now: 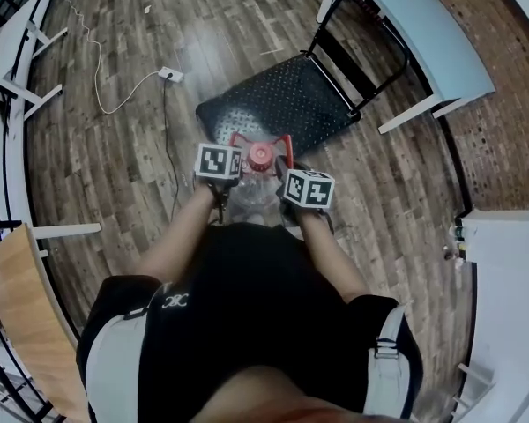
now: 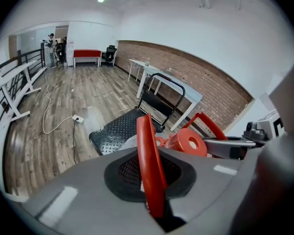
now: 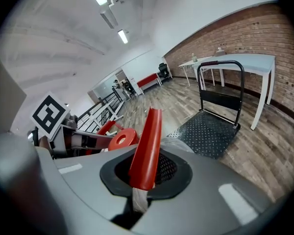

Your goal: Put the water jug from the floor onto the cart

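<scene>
The water jug, clear with a red cap and a red carrying handle, hangs in front of the person, just short of the cart. My left gripper is shut on the handle's left bar. My right gripper is shut on the handle's right bar. The cap shows between the two bars, and also in the right gripper view as the cap. The black platform cart stands on the floor just beyond the jug, its push handle upright at the far end.
A white table stands right behind the cart's push handle. A power strip with a white cable lies on the wood floor left of the cart. White desk frames line the left side, and a wooden board sits near left.
</scene>
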Motion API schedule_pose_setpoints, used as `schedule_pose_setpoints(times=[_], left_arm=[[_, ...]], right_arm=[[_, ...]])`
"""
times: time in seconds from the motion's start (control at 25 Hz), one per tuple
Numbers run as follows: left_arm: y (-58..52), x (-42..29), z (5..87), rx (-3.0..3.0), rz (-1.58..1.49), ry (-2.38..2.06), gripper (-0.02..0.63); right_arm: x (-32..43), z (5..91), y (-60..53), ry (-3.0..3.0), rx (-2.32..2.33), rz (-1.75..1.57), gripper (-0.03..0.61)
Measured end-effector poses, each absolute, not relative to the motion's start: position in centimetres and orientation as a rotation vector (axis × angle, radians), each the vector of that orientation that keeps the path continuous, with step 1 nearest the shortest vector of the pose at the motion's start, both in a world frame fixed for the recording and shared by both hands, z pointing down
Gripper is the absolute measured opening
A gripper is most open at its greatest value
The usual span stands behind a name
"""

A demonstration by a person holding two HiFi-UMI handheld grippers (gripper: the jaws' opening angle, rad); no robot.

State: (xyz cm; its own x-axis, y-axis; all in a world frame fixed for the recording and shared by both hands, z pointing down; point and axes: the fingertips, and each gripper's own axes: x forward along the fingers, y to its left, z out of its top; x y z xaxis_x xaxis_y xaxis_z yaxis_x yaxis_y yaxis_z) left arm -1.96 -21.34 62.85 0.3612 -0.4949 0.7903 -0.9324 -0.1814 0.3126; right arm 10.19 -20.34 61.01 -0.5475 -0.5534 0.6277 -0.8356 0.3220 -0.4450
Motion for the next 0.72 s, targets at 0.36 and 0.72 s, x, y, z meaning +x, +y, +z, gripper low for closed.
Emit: schedule_pose_setpoints(times=[0.36, 0.72], left_arm=[[-27.0, -1.6, 63.6, 1.844, 0.750, -1.232, 0.017], [-30.8, -3.8, 67.0, 1.845, 0.782, -1.145, 0.023]], right_arm=[[10.7, 62.3, -25.7, -2.191, 1.252, 1.138, 0.031], [8.7, 65.3, -29.6, -2.090, 1.296, 1.182, 0.031]])
